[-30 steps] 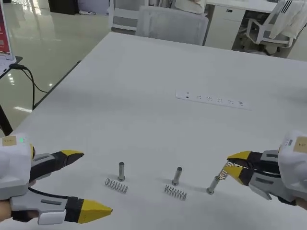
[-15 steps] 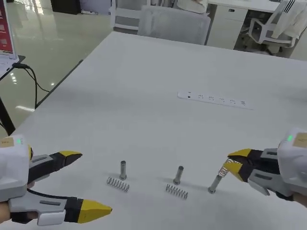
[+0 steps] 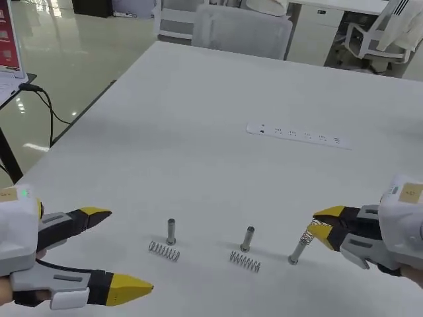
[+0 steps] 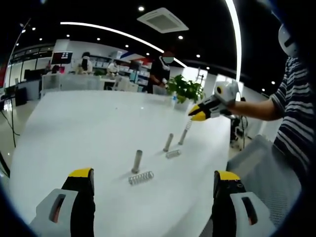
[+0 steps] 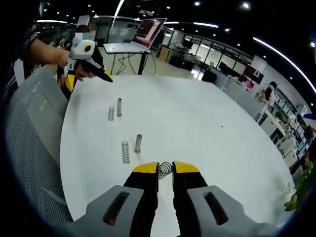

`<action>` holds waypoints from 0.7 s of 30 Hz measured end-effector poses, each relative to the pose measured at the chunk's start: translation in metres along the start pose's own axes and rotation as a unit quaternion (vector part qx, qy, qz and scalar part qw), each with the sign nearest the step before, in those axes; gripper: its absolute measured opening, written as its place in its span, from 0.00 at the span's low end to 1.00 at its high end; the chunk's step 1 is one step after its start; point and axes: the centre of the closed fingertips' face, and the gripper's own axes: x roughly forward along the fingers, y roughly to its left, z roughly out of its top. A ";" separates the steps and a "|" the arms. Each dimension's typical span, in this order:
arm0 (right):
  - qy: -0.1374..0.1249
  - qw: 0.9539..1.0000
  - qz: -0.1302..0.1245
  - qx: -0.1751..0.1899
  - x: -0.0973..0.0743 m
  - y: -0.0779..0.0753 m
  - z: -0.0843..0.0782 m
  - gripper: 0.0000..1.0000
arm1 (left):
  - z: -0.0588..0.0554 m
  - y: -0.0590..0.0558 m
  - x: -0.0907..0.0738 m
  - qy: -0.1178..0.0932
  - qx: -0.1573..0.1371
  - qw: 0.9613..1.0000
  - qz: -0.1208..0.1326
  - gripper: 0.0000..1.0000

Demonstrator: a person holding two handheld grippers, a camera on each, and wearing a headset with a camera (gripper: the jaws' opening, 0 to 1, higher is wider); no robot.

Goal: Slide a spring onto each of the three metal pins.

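On the white table [image 3: 198, 119] the job looks barely begun: judging by how things lie, no pin yet wears a spring all the way down. The left gripper [image 3: 119, 249] hovers at the near left edge with its jaws spread wide and nothing between them. The right gripper [image 3: 322, 223] has its jaws nearly closed, pinching the third spring [image 3: 308, 234] at the top of the right pin [image 3: 296, 253]. That pin leans toward the right gripper with its foot on the table. Whether the coil has gone over the pin's tip I cannot tell. The left pin [image 3: 171, 231] and middle pin [image 3: 247, 238] stand upright and bare. Each has its spring lying flat just in front of it: the left spring [image 3: 163, 251] and the middle spring [image 3: 244, 261]. So one spring seems to be mid-fitting, and two are left to pick up and slide on.
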 end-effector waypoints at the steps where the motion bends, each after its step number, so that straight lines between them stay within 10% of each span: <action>1: 0.002 1.000 -0.001 -0.002 0.001 0.000 -0.001 0.07 | 0.000 0.000 0.000 0.000 -0.001 1.000 0.000 0.98; 21: 0.046 0.999 0.019 -0.005 0.033 0.015 -0.039 0.08 | -0.003 0.003 -0.005 -0.001 -0.007 1.000 0.009 0.98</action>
